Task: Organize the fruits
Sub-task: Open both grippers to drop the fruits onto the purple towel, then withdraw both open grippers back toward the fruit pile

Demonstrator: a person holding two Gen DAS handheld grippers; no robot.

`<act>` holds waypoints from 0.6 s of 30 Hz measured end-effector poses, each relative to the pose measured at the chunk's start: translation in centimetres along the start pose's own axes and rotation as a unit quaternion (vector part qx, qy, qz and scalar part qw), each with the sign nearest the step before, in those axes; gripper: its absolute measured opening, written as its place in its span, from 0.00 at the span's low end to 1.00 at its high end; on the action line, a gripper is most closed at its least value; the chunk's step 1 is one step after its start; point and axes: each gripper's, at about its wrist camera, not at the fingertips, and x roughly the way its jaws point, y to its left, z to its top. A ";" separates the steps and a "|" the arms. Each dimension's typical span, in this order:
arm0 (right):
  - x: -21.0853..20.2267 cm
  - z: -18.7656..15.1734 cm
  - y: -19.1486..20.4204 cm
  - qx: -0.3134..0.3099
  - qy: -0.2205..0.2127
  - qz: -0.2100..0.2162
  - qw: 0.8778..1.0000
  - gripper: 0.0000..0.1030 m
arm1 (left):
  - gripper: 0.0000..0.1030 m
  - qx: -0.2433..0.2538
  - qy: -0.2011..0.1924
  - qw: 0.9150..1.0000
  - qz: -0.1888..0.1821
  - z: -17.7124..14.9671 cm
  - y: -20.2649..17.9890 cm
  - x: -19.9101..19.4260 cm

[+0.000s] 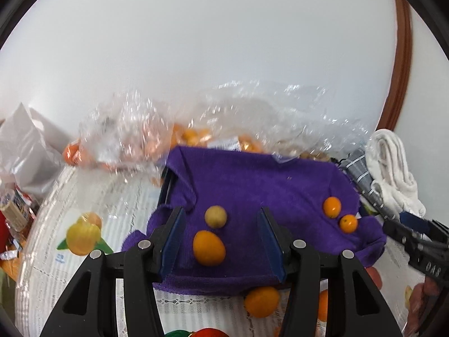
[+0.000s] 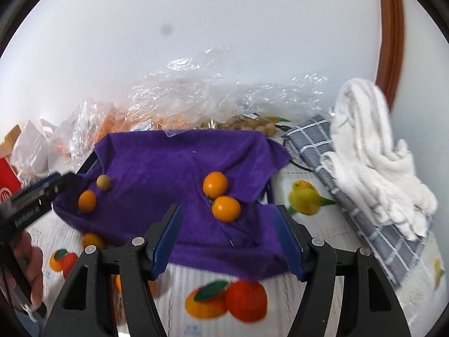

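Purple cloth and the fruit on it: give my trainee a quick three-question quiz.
1. True or false: the left gripper holds a fruit.
2. How many fruits lie on the purple cloth? A) two B) four C) six
3. Which fruit there is not orange?

Key:
1. False; its fingers stand apart around the large orange fruit, not touching.
2. B
3. The small yellow-green fruit; the pair of orange fruits sits before the open right gripper.
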 end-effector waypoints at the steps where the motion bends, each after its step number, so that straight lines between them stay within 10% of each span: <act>1: -0.6 -0.3 0.3 -0.003 -0.002 -0.006 1.000 0.64 | 0.49 0.007 0.000 1.000 -0.004 0.2 -0.2 -0.4; 18: -5.6 -6.7 2.7 0.003 0.018 -0.014 1.000 0.59 | 0.49 0.107 0.054 0.993 -0.003 -6.5 1.7 -5.6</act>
